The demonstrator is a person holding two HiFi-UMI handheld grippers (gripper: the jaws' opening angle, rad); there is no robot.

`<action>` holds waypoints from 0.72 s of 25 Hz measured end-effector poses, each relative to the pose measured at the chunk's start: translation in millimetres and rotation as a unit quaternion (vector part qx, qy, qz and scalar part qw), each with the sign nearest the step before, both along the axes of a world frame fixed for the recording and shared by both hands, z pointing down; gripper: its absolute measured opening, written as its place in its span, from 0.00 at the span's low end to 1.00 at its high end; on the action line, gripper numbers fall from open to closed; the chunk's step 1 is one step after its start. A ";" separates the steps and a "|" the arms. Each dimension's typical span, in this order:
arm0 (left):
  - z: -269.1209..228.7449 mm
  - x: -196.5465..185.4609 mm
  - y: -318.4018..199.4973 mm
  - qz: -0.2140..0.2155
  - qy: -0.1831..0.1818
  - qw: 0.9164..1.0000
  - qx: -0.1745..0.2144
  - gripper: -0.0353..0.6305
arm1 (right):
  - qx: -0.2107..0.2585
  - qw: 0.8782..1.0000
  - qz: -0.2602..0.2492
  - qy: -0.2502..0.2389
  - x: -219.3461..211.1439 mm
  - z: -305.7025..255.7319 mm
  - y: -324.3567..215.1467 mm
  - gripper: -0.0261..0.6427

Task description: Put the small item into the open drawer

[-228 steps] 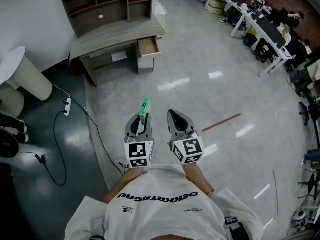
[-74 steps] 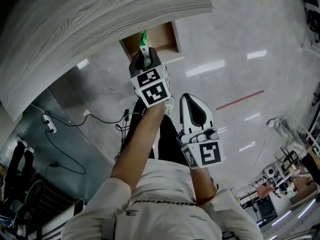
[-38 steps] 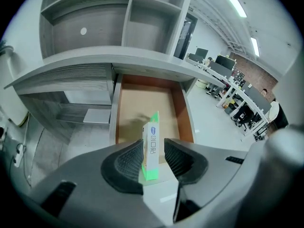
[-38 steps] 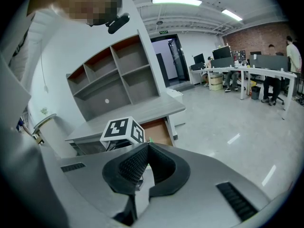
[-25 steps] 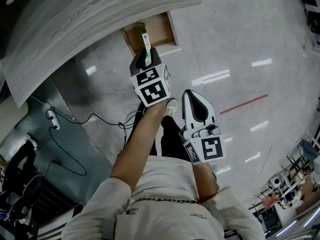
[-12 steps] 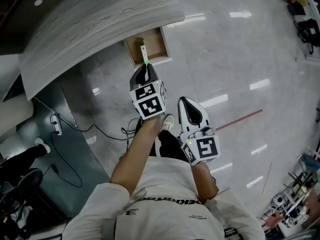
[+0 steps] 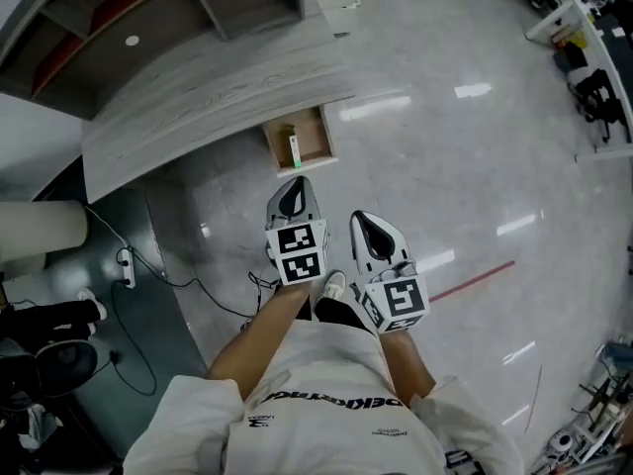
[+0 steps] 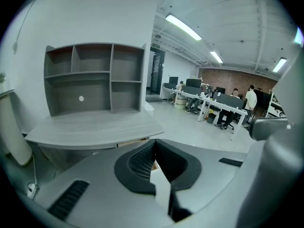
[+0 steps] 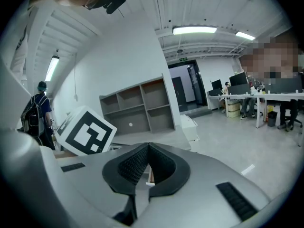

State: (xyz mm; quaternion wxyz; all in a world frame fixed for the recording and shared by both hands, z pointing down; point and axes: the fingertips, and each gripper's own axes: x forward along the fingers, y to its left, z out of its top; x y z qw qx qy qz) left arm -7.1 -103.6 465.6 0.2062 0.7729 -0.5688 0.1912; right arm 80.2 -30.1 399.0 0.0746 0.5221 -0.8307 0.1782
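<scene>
The small green-and-white item [image 7: 294,150] lies inside the open wooden drawer [image 7: 315,137] under the grey desk [image 7: 213,92]. My left gripper [image 7: 294,183] hangs above the floor, nearer to me than the drawer. Its jaws have just been closing and are now shut with nothing between them. My right gripper [image 7: 360,218] is beside it on the right, also shut and empty. In the left gripper view the shut left gripper [image 8: 153,145] points toward the desk [image 8: 95,128]. The right gripper [image 9: 148,149] shows shut in its own view.
A grey shelf unit [image 8: 95,77] stands on the desk. Left of the desk are a white cylinder [image 7: 40,231] and a power strip with its cable [image 7: 127,265]. A red line [image 7: 473,277] marks the glossy floor on the right. Office desks [image 7: 593,67] stand far right.
The item left the left gripper's tips and now rests in the drawer. Both grippers have lifted and drawn back from the drawer, and the left jaws have closed.
</scene>
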 end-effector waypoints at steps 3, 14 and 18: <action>-35.3 2.9 13.3 0.014 -0.002 0.999 0.031 0.08 | 0.020 1.000 -0.001 0.001 3.2 -22.8 2.2 0.08; -149.5 -0.4 64.1 0.039 -0.001 0.991 0.124 0.08 | 0.056 0.998 -0.008 -0.001 -1.8 -94.5 22.9 0.08; -173.5 -2.1 83.6 0.039 -0.002 0.988 0.149 0.08 | 0.074 0.997 -0.018 0.000 -4.4 -115.8 34.2 0.08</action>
